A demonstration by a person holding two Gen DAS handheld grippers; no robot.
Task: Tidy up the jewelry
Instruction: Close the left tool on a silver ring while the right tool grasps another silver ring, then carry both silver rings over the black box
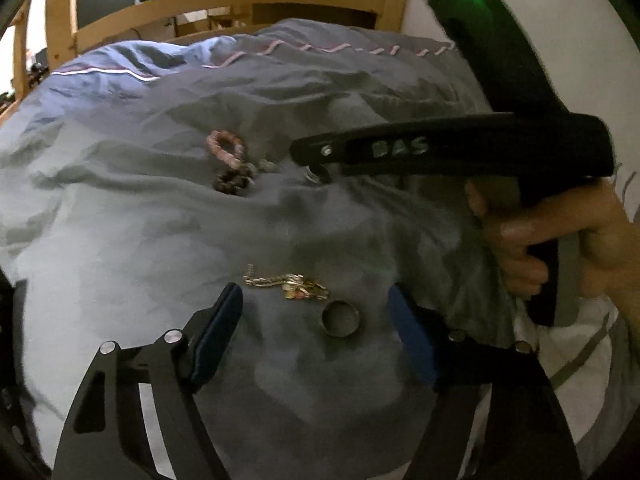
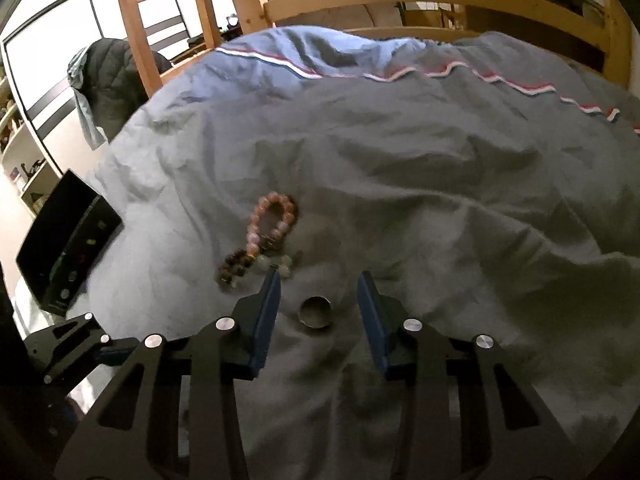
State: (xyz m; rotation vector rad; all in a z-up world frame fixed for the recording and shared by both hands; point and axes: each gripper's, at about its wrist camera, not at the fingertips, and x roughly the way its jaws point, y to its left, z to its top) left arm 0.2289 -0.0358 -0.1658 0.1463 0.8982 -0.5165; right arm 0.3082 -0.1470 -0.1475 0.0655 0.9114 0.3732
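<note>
On the bed, the grey duvet (image 2: pixel 400 184) carried all the jewelry. The left hand-held gripper (image 1: pixel 316 300) hung over a dark metal ring (image 1: pixel 341 318), with its jaws wide apart and nothing pressed between them. A tangled gold chain (image 1: pixel 290 285) lay just beside that ring, towards the far side. The right hand-held gripper (image 2: pixel 318 292) stood around a second ring (image 2: pixel 315 312); its jaws were only partly open and the pads did not touch the ring. Near its left finger lay a pink bead bracelet (image 2: pixel 274 220), touching a darker bead bracelet (image 2: pixel 236 266). A black box (image 2: pixel 68 244) stood at the edge of the bed.

The rings looked small, stiff, light and smooth, so they may slip or sink into the soft cloth; I would take each across its outer rim. The chain seemed limp and easy to snag, so the bunched middle was probably the best place to hold.
</note>
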